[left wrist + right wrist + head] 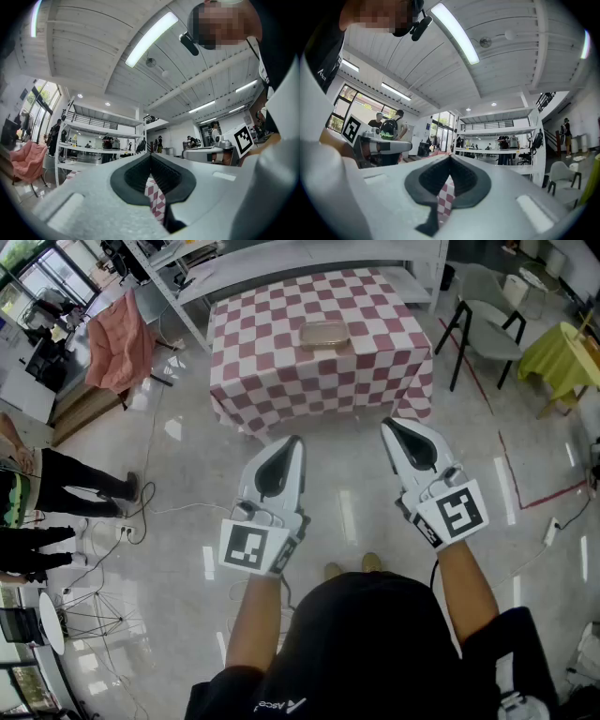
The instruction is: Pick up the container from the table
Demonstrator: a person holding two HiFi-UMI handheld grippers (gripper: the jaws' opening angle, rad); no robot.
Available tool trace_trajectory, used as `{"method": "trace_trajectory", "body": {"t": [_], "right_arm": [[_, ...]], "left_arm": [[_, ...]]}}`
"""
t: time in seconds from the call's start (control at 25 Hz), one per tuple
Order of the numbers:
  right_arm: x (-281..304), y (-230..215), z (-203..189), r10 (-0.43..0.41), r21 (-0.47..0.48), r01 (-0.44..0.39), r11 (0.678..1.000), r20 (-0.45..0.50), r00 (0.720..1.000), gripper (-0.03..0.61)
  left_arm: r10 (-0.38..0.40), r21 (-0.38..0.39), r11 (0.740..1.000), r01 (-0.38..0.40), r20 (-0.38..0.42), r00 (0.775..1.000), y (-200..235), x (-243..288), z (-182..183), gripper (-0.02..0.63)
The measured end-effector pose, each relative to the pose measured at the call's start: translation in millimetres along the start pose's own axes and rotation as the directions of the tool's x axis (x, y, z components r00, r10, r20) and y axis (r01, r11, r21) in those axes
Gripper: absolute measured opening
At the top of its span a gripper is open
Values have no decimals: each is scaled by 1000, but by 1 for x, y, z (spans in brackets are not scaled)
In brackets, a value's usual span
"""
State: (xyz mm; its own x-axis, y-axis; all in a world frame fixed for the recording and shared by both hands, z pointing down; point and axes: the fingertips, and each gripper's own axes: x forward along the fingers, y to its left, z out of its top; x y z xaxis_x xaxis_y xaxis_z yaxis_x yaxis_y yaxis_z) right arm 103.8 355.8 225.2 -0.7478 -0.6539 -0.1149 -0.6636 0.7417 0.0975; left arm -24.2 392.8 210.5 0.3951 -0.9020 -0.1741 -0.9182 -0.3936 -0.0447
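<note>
**Container untouched on the counter, both tools closed and well short of it**

Head view: the container (324,334), a shallow tan dish, lies near the middle of the counter (272,371), which has a red-and-white check cloth. A stretch of shiny floor (347,512) lies between the counter and the person. The left tool (292,444) and right tool (387,427) are held out side by side, apart from each other. Both point toward the counter, and neither is near the container.

Left gripper view: the left tool's jaws are pressed together with nothing between them. Only a sliver of the check cloth (155,199) shows past them. I can't pick out the container here.

Right gripper view: the right tool's jaws are likewise closed and empty, with a strip of the same cloth beyond. The container doesn't show here either.

By my reckoning the pickup hasn't begun. The person has yet to walk up, spread a tool's jaws, close on the container and lift it.
</note>
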Motion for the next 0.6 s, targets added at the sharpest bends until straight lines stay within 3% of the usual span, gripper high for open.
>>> {"method": "trace_trajectory", "body": {"t": [0.6], "right_arm": [[6, 9, 2, 51, 12, -51, 999, 20, 999, 3]], "left_arm": [[3, -14, 1000, -4, -8, 1000, 9, 6, -7, 11]]}}
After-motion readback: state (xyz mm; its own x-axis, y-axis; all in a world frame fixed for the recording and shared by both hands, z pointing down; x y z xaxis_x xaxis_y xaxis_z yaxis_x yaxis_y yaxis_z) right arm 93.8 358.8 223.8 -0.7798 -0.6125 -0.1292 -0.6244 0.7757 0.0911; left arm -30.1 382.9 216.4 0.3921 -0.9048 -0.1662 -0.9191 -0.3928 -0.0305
